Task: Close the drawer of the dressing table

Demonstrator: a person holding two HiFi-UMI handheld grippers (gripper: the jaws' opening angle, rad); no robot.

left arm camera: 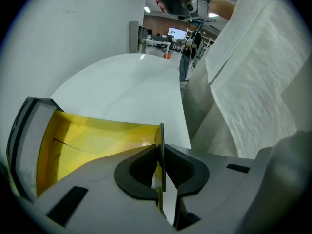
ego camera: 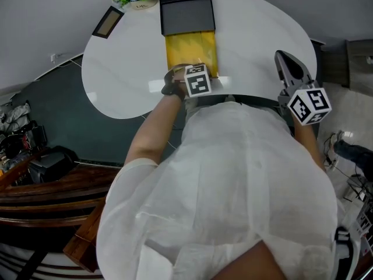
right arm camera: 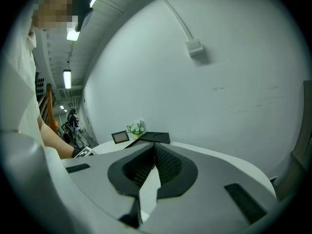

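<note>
While left gripper (left arm camera: 160, 152) clamps drawer (left arm camera: 97, 140) front | right gripper (right arm camera: 154, 152) jaws together

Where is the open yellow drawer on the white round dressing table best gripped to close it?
Grip the thin upright front wall of the yellow drawer, coming from above with one jaw inside and one outside. That wall stands as a narrow blade nearest the person, thin enough to pinch. The left gripper is clamped there now.
</note>
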